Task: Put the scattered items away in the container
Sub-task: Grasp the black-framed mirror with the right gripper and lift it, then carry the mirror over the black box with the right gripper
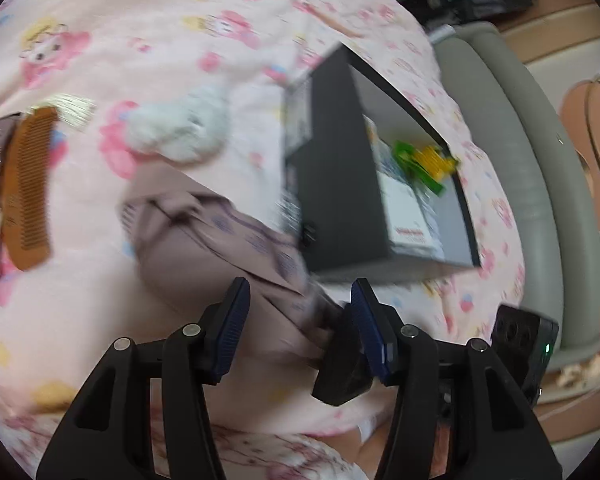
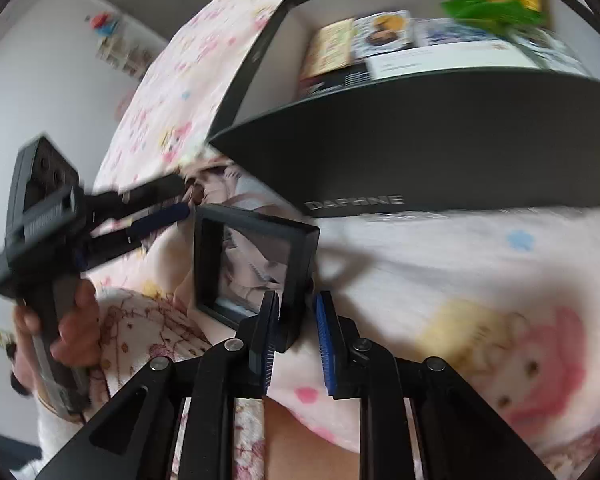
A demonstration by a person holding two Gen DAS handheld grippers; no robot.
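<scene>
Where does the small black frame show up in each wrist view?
Left wrist view: the small black frame is low, right of centre, by the right pad of the left gripper.
Right wrist view: the same frame is just left of centre, its near edge between the right gripper's jaws.
Shared landmark: the black box on the pink blanket.

Comb [image 1: 28,188] and plush toy [image 1: 178,128] lie left of box [image 1: 332,184].

The left gripper [image 1: 296,312] points steeply down with its jaws apart and nothing clamped between them; a hand [image 2: 66,326] grips its handle. The right gripper [image 2: 296,320], just right of the left gripper, tilts down, its jaws narrowed on a frame [image 2: 256,268].
</scene>
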